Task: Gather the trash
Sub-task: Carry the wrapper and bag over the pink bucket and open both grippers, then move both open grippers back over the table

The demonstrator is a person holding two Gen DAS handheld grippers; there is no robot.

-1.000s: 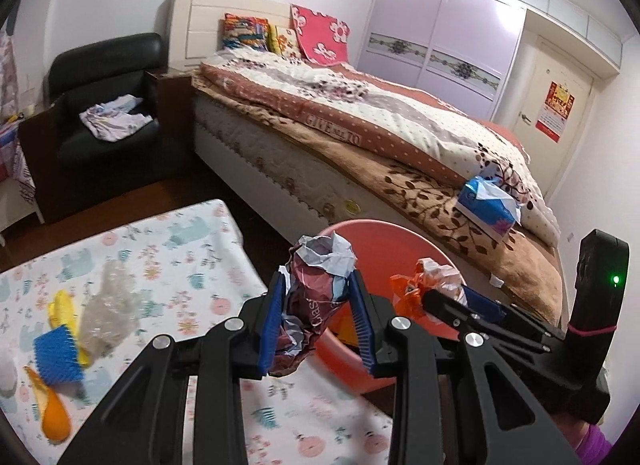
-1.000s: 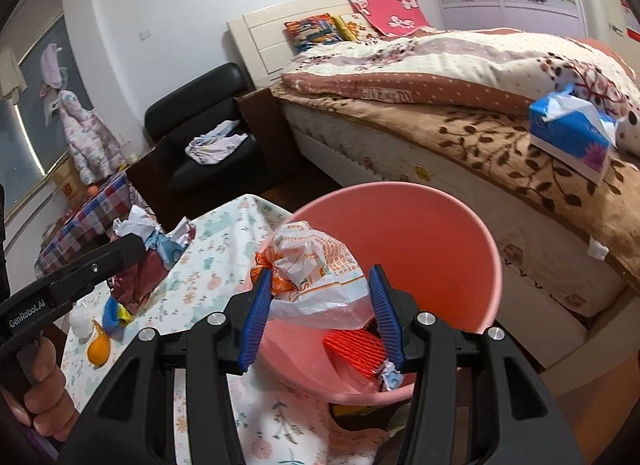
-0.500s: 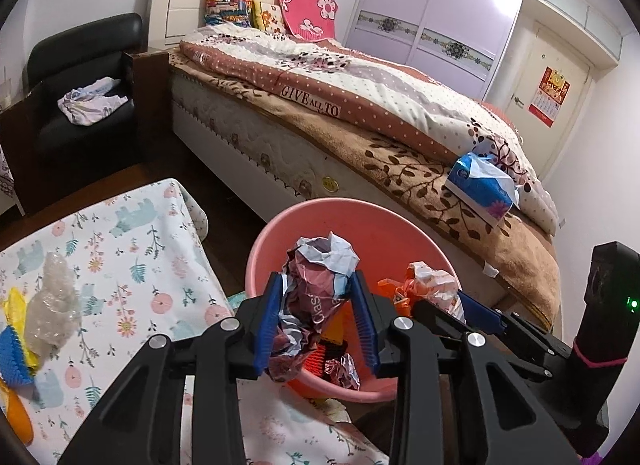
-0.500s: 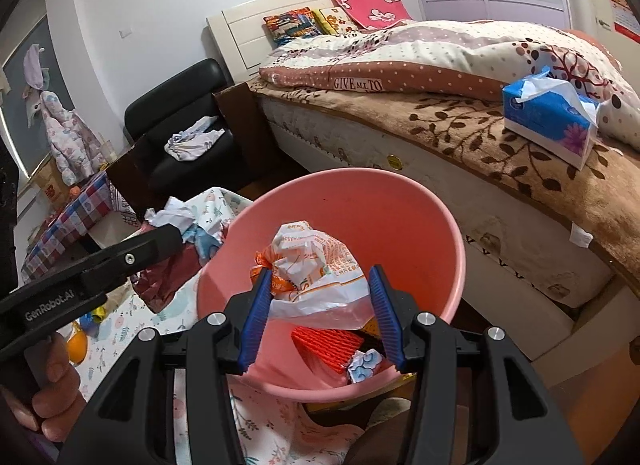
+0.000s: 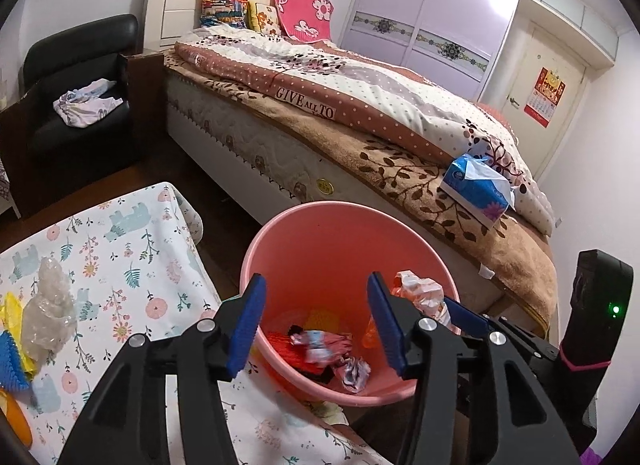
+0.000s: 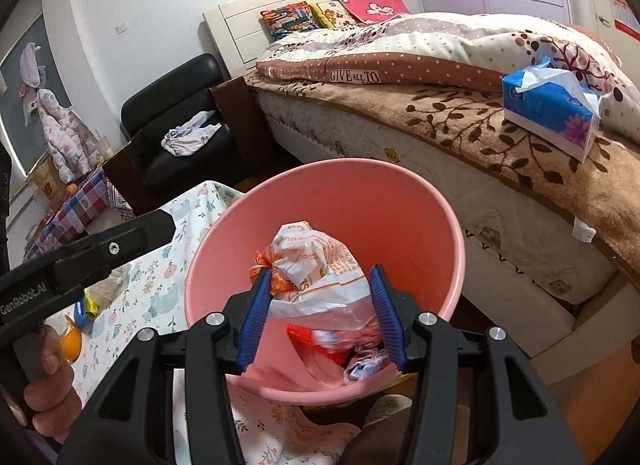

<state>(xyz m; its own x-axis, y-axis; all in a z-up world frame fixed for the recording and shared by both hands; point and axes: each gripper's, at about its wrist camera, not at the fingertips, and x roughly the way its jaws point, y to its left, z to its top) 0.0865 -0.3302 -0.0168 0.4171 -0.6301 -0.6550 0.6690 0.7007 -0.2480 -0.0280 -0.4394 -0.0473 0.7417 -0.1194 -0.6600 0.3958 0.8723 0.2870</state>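
One crumpled bag between right jaws, over bucket

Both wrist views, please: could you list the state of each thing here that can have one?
Left hand-held gripper: open, empty, jaws just opened, above the bin.
Right hand-held gripper: shut on the white and orange plastic bag.
Pink bin: upright, partly filled with wrappers.
Tissue pack: open, tissue sticking out.
Wardrobe doors: closed.

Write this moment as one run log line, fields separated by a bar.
left gripper: open, jaws just opened, empty | right gripper: shut on white-orange wrapper | pink bin: trash inside | table: clear plastic left
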